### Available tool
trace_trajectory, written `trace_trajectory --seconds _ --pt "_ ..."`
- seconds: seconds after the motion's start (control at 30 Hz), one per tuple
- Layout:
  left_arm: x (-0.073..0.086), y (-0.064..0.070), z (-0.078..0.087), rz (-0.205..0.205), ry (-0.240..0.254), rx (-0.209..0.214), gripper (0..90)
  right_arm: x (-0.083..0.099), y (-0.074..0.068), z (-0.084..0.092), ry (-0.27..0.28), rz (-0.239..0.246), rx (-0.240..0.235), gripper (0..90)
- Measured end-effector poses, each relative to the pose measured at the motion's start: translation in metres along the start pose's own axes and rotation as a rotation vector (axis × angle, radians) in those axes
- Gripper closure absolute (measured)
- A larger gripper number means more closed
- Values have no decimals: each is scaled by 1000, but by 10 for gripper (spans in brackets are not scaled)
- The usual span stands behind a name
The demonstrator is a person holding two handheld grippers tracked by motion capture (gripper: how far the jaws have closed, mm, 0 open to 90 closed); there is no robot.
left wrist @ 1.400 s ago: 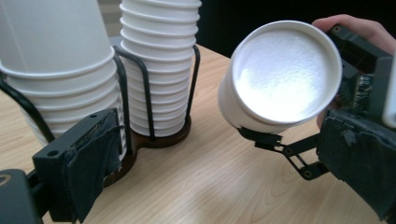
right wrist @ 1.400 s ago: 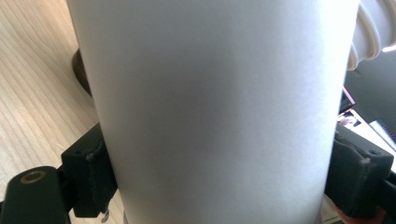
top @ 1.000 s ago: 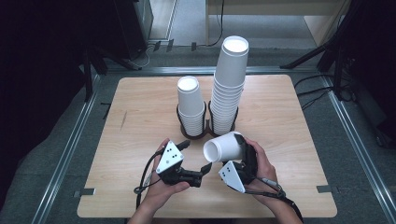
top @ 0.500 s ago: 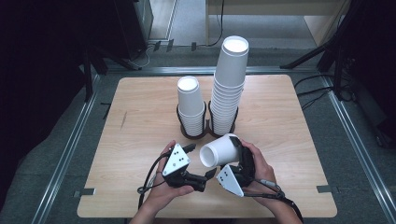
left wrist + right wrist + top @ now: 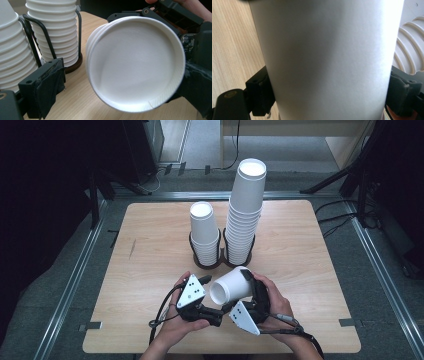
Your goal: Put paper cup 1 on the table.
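Right gripper (image 5: 239,292) clamped on a white paper cup (image 5: 231,286), pads pressing its wall from both sides, as seen in the right gripper view. Cup (image 5: 327,60) held on its side above the near edge of the wooden table (image 5: 310,260), open mouth turned toward the left gripper (image 5: 216,316). From the left gripper view, looking straight into that mouth (image 5: 136,65); rim shows more than one layer, so apparently nested cups. Left gripper spread wide, one pad (image 5: 48,82) well clear at the left of the rim, the other close beside the rim at the right; contact there hard to tell. Behind, two upside-down cup stacks in dark wire holders: short stack (image 5: 204,232), tall stack (image 5: 245,210), side by side mid-table.
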State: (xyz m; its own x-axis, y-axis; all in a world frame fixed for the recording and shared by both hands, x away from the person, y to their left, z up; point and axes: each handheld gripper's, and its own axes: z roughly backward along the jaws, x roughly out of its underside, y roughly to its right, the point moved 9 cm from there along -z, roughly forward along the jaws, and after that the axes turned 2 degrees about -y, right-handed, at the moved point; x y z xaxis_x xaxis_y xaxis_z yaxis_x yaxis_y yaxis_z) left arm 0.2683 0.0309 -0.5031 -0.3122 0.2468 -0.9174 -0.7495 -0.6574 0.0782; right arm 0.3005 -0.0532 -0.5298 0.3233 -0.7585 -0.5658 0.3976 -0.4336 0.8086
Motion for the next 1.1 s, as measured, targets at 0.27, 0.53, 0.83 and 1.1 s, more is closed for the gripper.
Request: trace_trajectory --seconds 0.27,0.53,0.83,1.1 --pt "-1 1 0 -3 4 -6 46 -2 -1 1 10 1 -9 131" --pt "-1 2 0 -6 5 -6 85 -4 -4 1 15 5 -18 131" --pt "-1 4 0 5 3 5 132 -4 -4 2 17 10 -22 131" --pt "-1 4 0 32 -4 36 148 -4 -5 3 28 15 -25 131"
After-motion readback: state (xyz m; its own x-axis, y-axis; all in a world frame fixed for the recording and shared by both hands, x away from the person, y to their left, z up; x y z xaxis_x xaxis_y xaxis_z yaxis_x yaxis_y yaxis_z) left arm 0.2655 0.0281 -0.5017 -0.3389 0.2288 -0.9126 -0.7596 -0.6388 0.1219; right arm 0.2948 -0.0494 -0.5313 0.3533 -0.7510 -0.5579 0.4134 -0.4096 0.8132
